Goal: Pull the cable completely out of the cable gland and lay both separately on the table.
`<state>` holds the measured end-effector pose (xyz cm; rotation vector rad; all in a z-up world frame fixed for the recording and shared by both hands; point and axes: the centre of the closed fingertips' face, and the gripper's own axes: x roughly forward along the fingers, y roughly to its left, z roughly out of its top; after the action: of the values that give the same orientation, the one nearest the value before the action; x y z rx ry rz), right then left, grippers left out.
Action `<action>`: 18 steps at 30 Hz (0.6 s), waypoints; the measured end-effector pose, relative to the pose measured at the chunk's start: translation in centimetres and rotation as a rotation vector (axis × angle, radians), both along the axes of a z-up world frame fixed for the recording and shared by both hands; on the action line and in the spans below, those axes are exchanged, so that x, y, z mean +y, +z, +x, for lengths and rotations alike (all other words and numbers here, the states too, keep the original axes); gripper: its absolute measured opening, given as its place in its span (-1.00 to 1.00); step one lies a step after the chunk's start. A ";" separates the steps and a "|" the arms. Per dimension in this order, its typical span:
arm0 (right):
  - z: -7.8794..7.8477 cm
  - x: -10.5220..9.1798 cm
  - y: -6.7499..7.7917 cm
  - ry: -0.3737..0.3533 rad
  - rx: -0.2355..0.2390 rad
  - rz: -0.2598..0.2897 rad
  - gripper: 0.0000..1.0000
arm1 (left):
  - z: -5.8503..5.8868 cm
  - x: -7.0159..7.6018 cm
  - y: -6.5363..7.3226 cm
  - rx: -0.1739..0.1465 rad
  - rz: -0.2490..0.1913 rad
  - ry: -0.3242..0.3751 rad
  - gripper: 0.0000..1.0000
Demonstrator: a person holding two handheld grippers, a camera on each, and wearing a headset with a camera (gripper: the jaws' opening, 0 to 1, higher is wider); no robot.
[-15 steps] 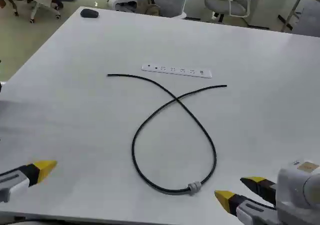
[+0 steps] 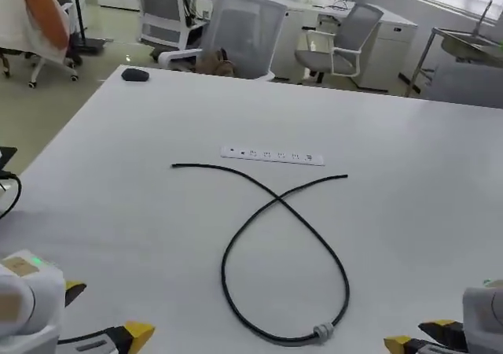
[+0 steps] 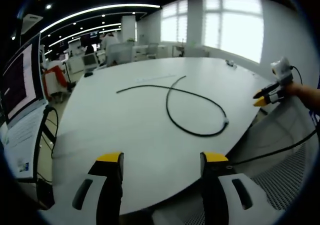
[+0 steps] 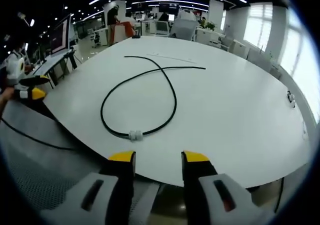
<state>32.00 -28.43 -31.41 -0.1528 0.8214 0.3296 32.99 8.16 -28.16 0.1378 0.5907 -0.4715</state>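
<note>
Well, nearest to me both grippers hang off the near edge of the white table [image 2: 409, 173], touching nothing. The left gripper [image 3: 162, 157] has its jaws spread wide and empty; the right gripper [image 4: 159, 156] has them parted a little less, also empty. Just beyond the right one, the grey cable gland [image 2: 323, 332] sits threaded on the black cable [image 2: 277, 200], at the near right of a loop that crosses itself farther off. Beyond lie a white power strip [image 2: 271, 156] and, far left, a dark mouse [image 2: 135, 75]. I'd say the pull isn't begun: next, one gripper should pinch the gland, the other the cable beside it.
</note>
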 end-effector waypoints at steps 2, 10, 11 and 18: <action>0.0 0.0 0.1 -0.003 -0.006 0.007 -0.26 | 0.0 -0.2 0.0 -0.001 -0.013 -0.002 0.27; -0.4 0.6 -0.4 0.034 0.028 0.011 -0.26 | -0.1 1.2 -0.8 0.032 0.018 0.055 0.29; -0.4 0.7 -0.4 0.039 0.027 0.014 -0.26 | 0.0 1.3 -0.9 0.041 0.021 0.057 0.30; -0.3 1.4 -0.1 0.067 0.013 0.043 -0.28 | -0.4 1.1 -1.2 0.059 0.035 0.053 0.30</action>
<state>31.73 -27.04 -31.56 -0.1381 0.8226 0.4117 32.60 9.25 -29.34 0.1415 0.6586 -0.4156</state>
